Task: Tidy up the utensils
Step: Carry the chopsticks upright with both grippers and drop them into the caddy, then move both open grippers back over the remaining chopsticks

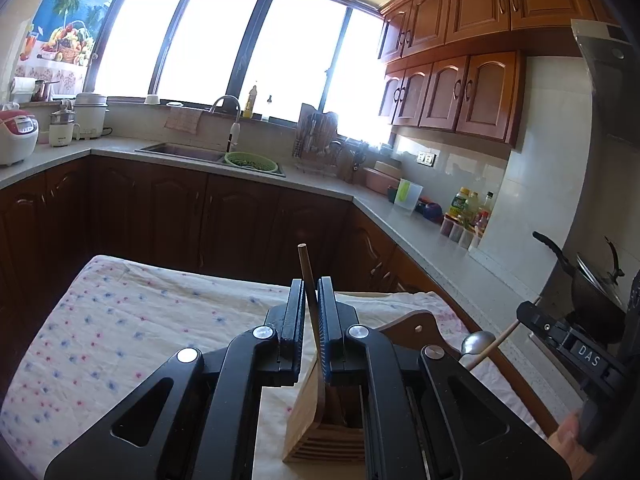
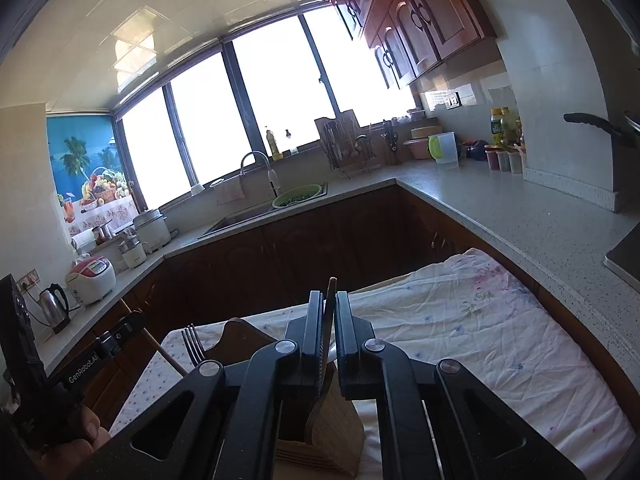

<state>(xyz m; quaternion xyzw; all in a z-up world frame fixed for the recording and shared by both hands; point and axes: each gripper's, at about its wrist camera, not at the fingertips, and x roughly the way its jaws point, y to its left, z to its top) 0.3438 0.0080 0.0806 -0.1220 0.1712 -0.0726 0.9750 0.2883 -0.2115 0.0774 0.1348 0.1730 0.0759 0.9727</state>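
My left gripper is shut on a thin wooden handle that stands up between its fingers, just above a wooden utensil holder on the floral cloth. In the right wrist view this utensil shows as a fork held by the left gripper. My right gripper is shut on another wooden handle, above the same holder. The left wrist view shows this utensil as a metal spoon with a wooden handle, held by the right gripper.
The cloth-covered table stands in a U-shaped kitchen. Grey countertops run behind and to the right, with a sink, green colander, dish rack, bottles and a black pot on the stove.
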